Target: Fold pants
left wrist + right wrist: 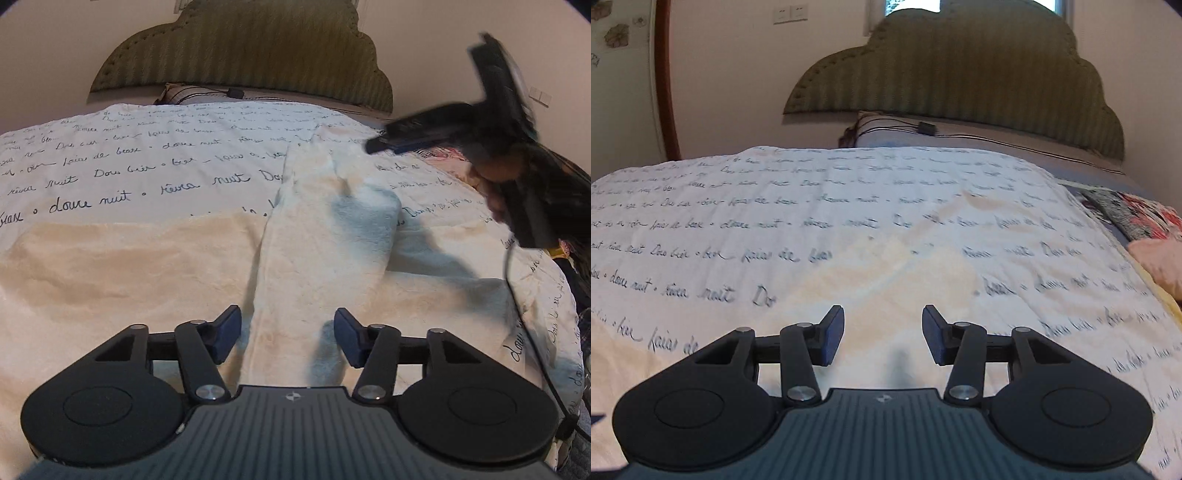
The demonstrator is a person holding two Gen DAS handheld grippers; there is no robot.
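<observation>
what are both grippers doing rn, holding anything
Left gripper: open, empty, over the cream pants.
Right gripper: open, empty, above the bed cover.

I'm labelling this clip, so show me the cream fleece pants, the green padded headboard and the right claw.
cream fleece pants [325, 236]: left wrist view, on the folded leg's upper layer.
green padded headboard [960, 70]: right wrist view, on its striped centre.
right claw [882, 332]: right wrist view, midway between its open fingertips.
</observation>
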